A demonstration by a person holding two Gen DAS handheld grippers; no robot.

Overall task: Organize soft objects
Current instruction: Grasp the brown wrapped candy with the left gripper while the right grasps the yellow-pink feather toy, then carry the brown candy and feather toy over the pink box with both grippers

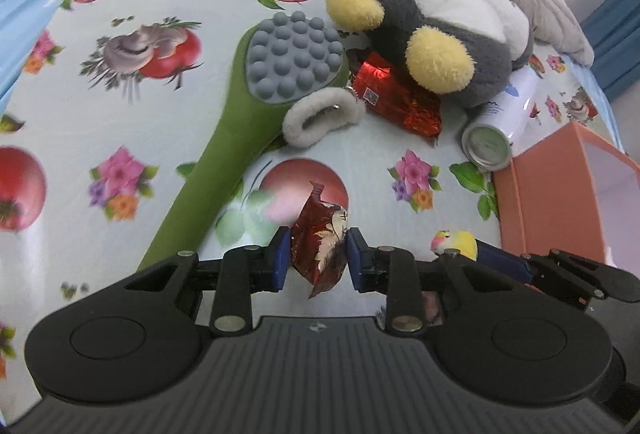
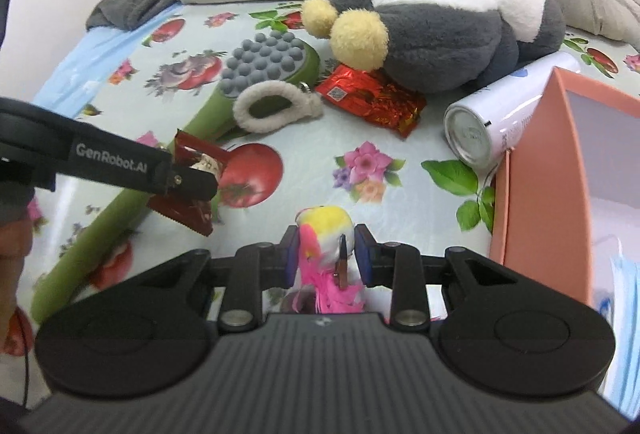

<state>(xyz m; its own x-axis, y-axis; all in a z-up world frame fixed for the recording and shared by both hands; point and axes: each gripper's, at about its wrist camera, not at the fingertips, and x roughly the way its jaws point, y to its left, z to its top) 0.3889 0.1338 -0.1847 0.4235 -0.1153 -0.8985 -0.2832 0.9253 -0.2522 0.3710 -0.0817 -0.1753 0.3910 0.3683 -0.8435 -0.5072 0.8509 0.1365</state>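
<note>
1. Gripping a dark red snack packet [image 1: 320,246], the left gripper [image 1: 318,254] is holding it pinched between its blue pads, lifted above the flowered cloth [image 1: 120,105].
2. The right gripper [image 2: 328,258] is clamping a small yellow-and-pink plush bird [image 2: 326,234], just beside the pink box [image 2: 536,169].
3. Waiting on the cloth are the grey penguin plush [image 2: 440,33], the fluffy white loop [image 2: 276,105] and the green massager [image 1: 240,121].
4. Sorting is looking early; whether anything is lying in the box, I cannot tell.
</note>
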